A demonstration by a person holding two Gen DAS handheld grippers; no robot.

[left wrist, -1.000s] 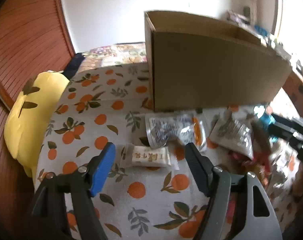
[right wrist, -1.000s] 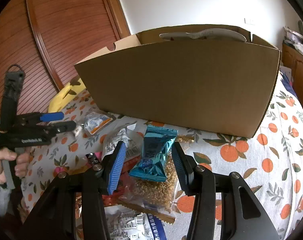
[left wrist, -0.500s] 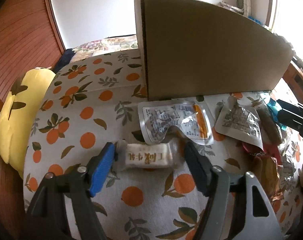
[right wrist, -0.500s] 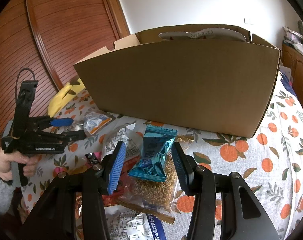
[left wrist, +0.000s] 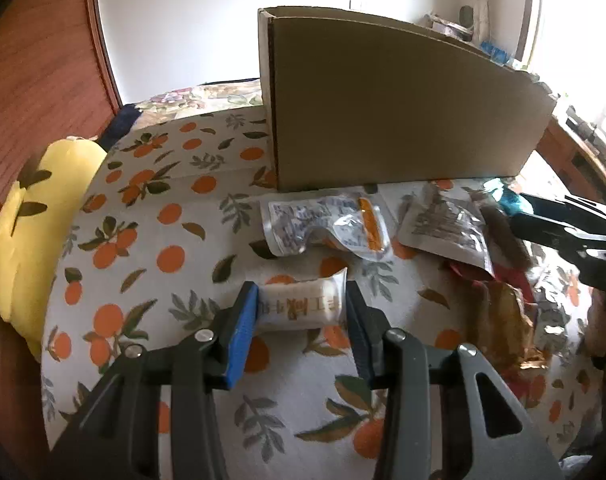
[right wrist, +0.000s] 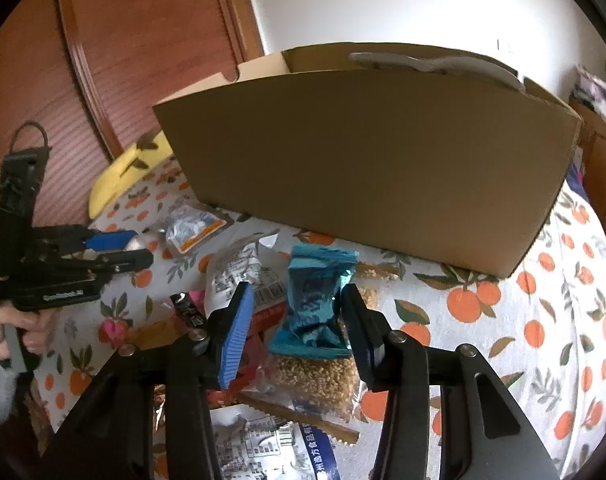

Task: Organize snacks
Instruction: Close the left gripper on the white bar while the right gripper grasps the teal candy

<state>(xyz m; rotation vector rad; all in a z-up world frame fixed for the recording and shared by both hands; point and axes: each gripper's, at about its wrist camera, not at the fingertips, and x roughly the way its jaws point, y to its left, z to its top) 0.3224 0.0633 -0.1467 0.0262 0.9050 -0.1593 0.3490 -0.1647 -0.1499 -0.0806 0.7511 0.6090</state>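
Observation:
A white wrapped snack bar lies on the orange-print cloth, and my left gripper is closing on it, a pad pressing on each end of the wrapper. My right gripper straddles a teal snack packet on top of the snack pile. Its jaws are closing a little: the right pad touches the packet and the blue pad stands apart from it. The big cardboard box stands just behind the snacks. In the right wrist view, the left gripper shows at the left in a person's hand.
Two silvery pouches lie in front of the box. A grain bar and several other packets crowd under the right gripper. A yellow cushion sits at the cloth's left edge by a wooden slatted door.
My left gripper has come down over the white bar and its jaws have narrowed from wide open to touching both ends. The right gripper has hardly moved.

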